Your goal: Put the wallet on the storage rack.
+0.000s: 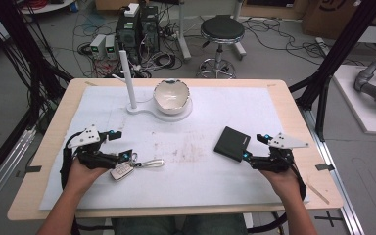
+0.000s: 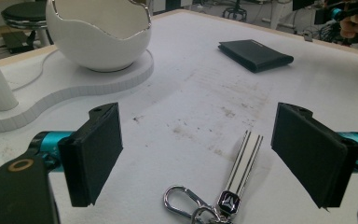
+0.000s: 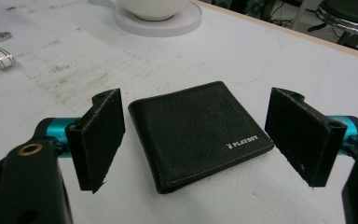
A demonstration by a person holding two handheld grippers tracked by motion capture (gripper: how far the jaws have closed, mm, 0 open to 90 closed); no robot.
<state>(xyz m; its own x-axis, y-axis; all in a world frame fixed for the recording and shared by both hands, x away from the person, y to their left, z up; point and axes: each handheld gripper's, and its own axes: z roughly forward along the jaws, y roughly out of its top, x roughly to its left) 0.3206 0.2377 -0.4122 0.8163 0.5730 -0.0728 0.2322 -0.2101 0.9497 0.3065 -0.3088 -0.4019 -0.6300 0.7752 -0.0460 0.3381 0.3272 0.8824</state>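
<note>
Hands at near edge | surface (image 1: 254,105): white mat | wallet (image 3: 198,130): flat, between wide-open right gripper (image 3: 193,140) jaws, untouched | key fob (image 1: 122,171): with its strap and carabiner, by left gripper (image 2: 198,154), jaws wide, empty

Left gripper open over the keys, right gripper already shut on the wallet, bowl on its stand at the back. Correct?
Not quite. The right gripper is open: the right gripper view shows its jaws standing apart on either side of the wallet, not touching it. The rest holds: left gripper open over the keys, bowl on its stand at the back.
</note>
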